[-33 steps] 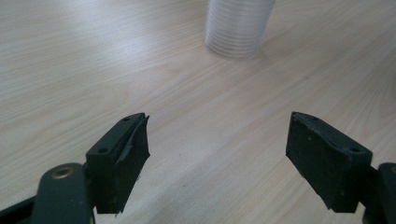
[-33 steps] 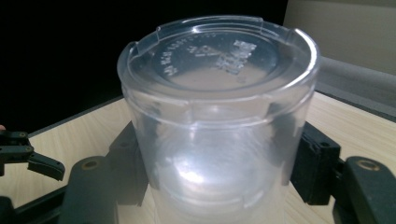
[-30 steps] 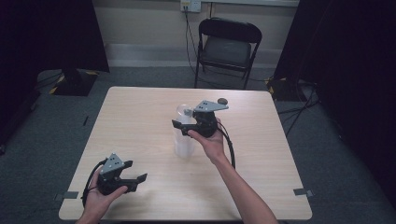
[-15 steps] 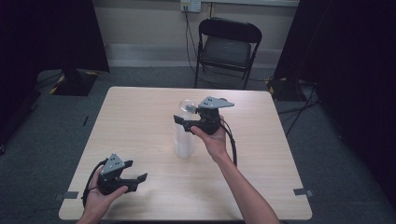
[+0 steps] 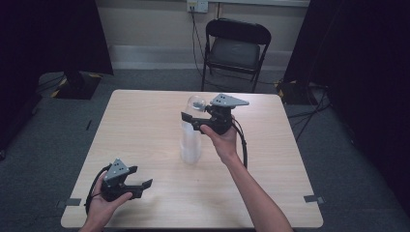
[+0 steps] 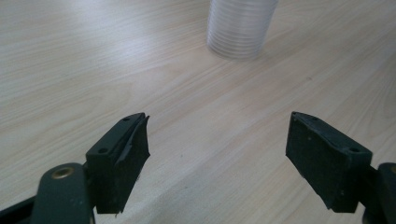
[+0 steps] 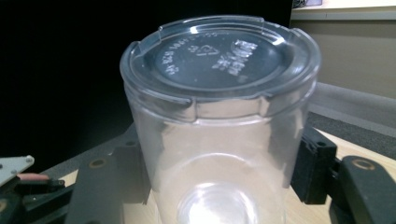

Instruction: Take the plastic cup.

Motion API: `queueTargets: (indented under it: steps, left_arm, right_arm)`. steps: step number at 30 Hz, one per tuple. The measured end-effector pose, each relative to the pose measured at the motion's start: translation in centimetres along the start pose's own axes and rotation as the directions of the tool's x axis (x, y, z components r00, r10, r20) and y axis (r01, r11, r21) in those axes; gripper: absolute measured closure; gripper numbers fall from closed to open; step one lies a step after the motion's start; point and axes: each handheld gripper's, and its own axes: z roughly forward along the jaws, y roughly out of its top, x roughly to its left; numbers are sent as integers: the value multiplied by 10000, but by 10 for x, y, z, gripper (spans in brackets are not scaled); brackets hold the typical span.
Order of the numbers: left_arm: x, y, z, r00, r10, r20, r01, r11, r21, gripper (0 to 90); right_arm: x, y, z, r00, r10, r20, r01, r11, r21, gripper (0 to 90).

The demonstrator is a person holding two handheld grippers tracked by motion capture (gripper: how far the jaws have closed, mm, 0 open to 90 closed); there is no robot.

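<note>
A stack of clear plastic cups [image 5: 190, 145] stands upside down near the middle of the table [image 5: 140, 121]. My right gripper [image 5: 190, 120] reaches in from the right. Its jaws have just been closing and are now shut on the top cup [image 5: 196, 103], which is raised slightly off the stack. In the right gripper view the cup [image 7: 219, 93] sits bottom-up between the two pads [image 7: 310, 168], which press on its sides. My left gripper [image 5: 143, 185] rests open near the table's front left corner. In the left gripper view the open jaws hold nothing, and the stack's base [image 6: 240, 28] stands beyond them.
A black folding chair [image 5: 234, 48] stands behind the table's far edge. A cable [image 5: 241, 140] trails from the right gripper along the forearm. Dark curtains hang at both sides of the room.
The right gripper has risen a little, taking the top cup upward with it. The left gripper has stayed where it was.
</note>
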Motion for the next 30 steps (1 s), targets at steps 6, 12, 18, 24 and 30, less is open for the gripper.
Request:
queueTargets:
  steps: [6,12,18,24,30]
  left_arm:
    - [0,-1,1,9999,-159,-54,159,9998,84,210]
    - [0,-1,1,9999,-102,-59,102,9999,89,209]
    - [0,1,3,9998,-154,-91,153,9999,-52,199]
    - [-3,3,4,10000,-73,68,74,9999,-150,157]
    - [-4,6,4,9996,-118,262,126,9995,-289,161]
  right_arm:
    - [2,5,-6,9999,45,-110,-46,9999,-107,361]
    - [5,13,-18,10000,-55,-18,55,9995,-305,368]
    - [2,13,-27,9999,81,147,-78,9997,-218,369]
    - [2,14,-39,9997,133,213,-127,9996,-256,371]
    - [-1,9,-58,9982,453,401,-448,9989,-135,384]
